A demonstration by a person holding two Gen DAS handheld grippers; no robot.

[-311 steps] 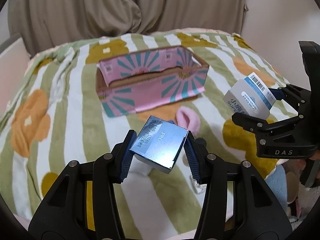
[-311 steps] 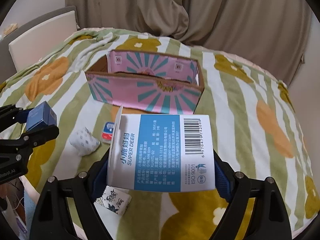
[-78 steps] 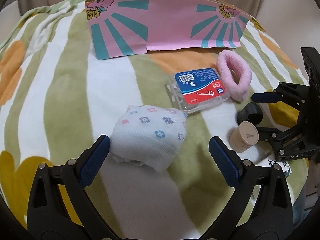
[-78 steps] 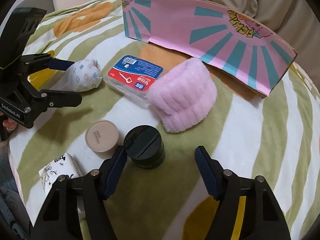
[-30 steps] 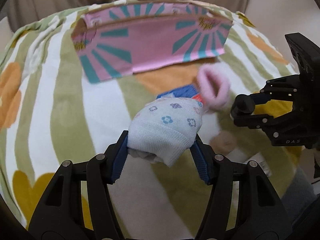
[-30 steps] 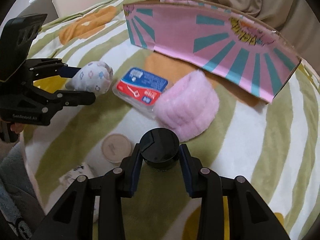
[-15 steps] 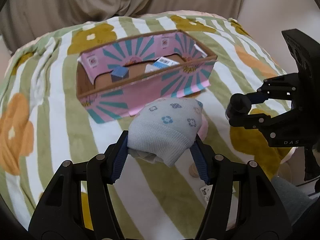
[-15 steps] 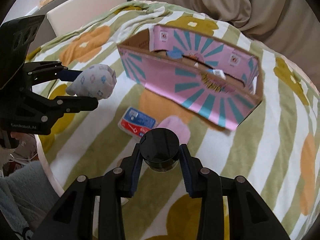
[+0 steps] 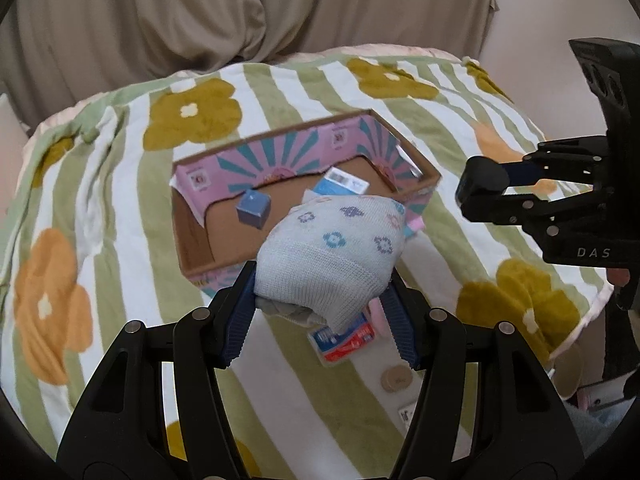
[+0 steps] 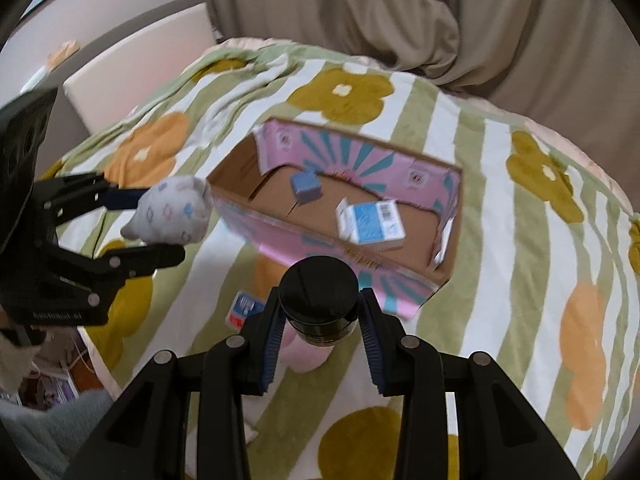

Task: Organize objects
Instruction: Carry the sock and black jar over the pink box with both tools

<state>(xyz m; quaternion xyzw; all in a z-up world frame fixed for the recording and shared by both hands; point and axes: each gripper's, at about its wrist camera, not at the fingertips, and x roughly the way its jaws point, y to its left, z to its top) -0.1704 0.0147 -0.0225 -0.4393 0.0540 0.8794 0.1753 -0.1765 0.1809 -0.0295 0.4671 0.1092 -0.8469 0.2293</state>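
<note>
While carried above the flowered blanket (image 9: 120, 208), gripped a rolled white sock (image 9: 332, 248) in the left gripper (image 9: 320, 316), jaws partly closed and pressing into its soft sides. Clamped a black jar (image 10: 320, 300) in the right gripper (image 10: 320, 344), jaws nearly shut on its round wall. Held both aloft, short of the pink cardboard box (image 10: 320, 252), probably to clear its near wall before dropping them in. Contained already: 1 small blue box (image 10: 306, 186) toward 1 end, 1 blue-and-white carton (image 10: 372, 224) lying flat beside it, apart. Left out on the blanket: a floss pack (image 9: 344, 340), a beige lid (image 9: 394, 378), something pink, mostly hidden.
</note>
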